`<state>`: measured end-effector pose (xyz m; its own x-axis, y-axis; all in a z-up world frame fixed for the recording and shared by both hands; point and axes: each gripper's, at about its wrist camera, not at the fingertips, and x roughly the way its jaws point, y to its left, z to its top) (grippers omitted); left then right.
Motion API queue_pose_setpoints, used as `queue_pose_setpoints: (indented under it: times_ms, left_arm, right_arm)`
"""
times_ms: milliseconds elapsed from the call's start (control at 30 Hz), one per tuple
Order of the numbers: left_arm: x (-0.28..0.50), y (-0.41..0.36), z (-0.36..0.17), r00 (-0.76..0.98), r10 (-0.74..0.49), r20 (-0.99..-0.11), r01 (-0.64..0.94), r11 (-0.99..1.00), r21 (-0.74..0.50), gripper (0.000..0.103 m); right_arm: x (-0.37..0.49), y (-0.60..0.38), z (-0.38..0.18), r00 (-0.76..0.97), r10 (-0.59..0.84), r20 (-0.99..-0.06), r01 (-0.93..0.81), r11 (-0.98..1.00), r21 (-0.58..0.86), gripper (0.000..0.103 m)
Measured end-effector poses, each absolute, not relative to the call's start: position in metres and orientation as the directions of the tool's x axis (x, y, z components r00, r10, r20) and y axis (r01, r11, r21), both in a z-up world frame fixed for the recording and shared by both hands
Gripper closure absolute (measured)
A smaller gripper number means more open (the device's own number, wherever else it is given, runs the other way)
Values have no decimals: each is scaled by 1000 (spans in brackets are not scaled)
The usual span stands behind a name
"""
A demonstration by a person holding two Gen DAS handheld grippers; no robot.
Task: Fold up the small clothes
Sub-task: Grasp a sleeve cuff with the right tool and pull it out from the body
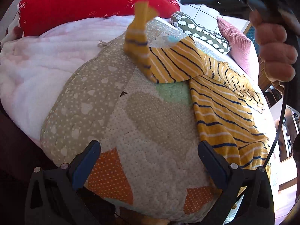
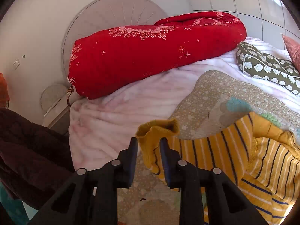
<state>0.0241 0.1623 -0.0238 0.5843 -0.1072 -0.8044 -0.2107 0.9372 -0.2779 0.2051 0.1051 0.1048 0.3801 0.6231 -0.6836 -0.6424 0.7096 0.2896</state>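
Small garment point(image 1: 215, 86): mustard-yellow knit, thin navy and white stripes, soft and ribbed. It lies rumpled on the quilted mat point(image 1: 131, 123), toward the mat's right side in the left wrist view, body partly doubled over itself. One sleeve point(image 1: 137, 35) stands lifted off the mat, blurred, its plain yellow cuff point(image 2: 159, 129) flared open at the top.

Quilted mat: beige patchwork, small white dots and heart shapes, orange dotted patches, stitched scallop lines. It is spread over a fluffy pale-pink blanket point(image 1: 37, 78) on the bed. Red padded duvet point(image 2: 150, 54) with white star and flower print is rolled up at the far side. An olive cushion point(image 2: 268, 69) with a sheep print lies next to a pink ribbed pillow point(image 1: 241, 45).

Right tool point(image 2: 149, 144): pointed downward over the mat, jaws partly open. The cuff end of the sleeve sits between the blue pads; the right-hand pad touches the cloth, a gap shows at the left one. Firm grip: cannot tell. The person's hand point(image 1: 273, 50) is curled around its handle.

Left tool point(image 1: 149, 148): jaws spread wide, nothing between them, tilted down over bare mat just beside the garment's lower hem.
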Motion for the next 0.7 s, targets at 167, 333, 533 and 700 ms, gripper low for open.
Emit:
queue_pose_setpoints:
  times_ms: [167,333,533,700]
  left_arm:
    - [29,166,-31,575,-121,-809,-215,932,-291,0]
    - [32,160,-36,559,-126,-820,-203,938,-282,0]
    - [31,154,-32,560,-111,-821,-197,945,-262,0]
    - [28,149,-25,568,-103,-817,-190,949,-251,0]
  right_arm:
    - [240,27,78,589,293,-753,-428,903,17,53]
    - [276,-14,12,524,109,-845,-397,909,-128,53]
    - [284,2,-28,550,52,-834,-448,860,-242,52]
    - [295,-13,-19,544,103,-833,-380,915,-135,98]
